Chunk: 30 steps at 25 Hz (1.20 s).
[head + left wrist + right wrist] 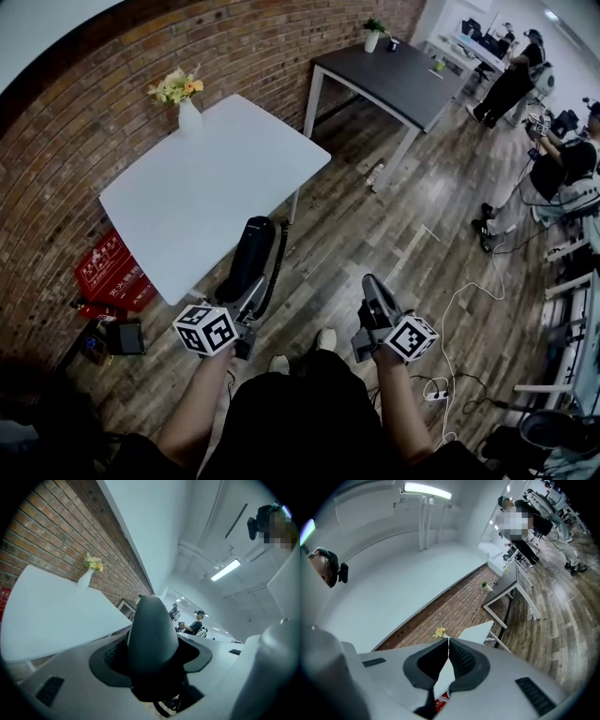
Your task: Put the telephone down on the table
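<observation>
A: Status on the telephone (253, 251)?

B: Clamped in the left gripper (242, 298). The jaws stand wide with the pads pressing on the lower end of the handset. In the left gripper view the black body (152, 637) fills the gap, with the coiled cord under it.

A: Orientation?

B: The long axis runs straight out along the jaws, with the free end pointing at the white table (202, 183). It's in the air at the table's near-right edge, close to the near corner, and not resting on anything yet.

A: Right side?

B: The right gripper (373, 292) is out over the floor, well apart from the table. Its jaws are closed tip to tip with nothing between them (447, 654). The left is the nearer hand by far.

A: So the next move?

B: My read is forward over that edge, then lower it flat. The vase (188, 114) sits at the far corner, out of the way.
</observation>
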Each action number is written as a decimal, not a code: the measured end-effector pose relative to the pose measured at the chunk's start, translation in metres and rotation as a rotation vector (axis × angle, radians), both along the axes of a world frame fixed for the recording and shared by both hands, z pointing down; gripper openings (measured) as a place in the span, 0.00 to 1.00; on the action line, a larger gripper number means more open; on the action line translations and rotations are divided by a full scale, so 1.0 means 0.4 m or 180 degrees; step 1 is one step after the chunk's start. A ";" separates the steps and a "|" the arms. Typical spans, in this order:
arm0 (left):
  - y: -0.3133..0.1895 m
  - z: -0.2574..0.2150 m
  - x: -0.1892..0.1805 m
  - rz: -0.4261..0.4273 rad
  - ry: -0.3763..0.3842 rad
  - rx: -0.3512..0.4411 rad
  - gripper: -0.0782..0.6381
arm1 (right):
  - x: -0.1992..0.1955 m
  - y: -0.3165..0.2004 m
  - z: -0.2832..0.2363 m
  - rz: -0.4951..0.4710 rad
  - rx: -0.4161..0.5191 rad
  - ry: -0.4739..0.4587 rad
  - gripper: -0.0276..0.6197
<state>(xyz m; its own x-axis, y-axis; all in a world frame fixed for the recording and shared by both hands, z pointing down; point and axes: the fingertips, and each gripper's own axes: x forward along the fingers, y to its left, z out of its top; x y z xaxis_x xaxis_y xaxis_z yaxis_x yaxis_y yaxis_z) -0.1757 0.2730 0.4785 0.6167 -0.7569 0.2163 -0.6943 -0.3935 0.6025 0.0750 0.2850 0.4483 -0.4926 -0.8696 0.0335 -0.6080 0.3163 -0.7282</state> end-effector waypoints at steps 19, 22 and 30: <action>-0.255 0.002 0.217 -0.0111 -0.0056 -0.0063 0.50 | 0.203 -0.261 0.064 -0.0125 -0.0146 -0.0145 0.08; -0.311 -0.008 0.259 -0.0176 -0.0077 -0.0068 0.50 | 0.239 -0.325 0.062 -0.0227 -0.0167 -0.0129 0.08; -0.434 0.006 0.365 -0.0414 -0.0076 -0.0138 0.50 | 0.353 -0.468 0.088 -0.0426 -0.0241 -0.0075 0.08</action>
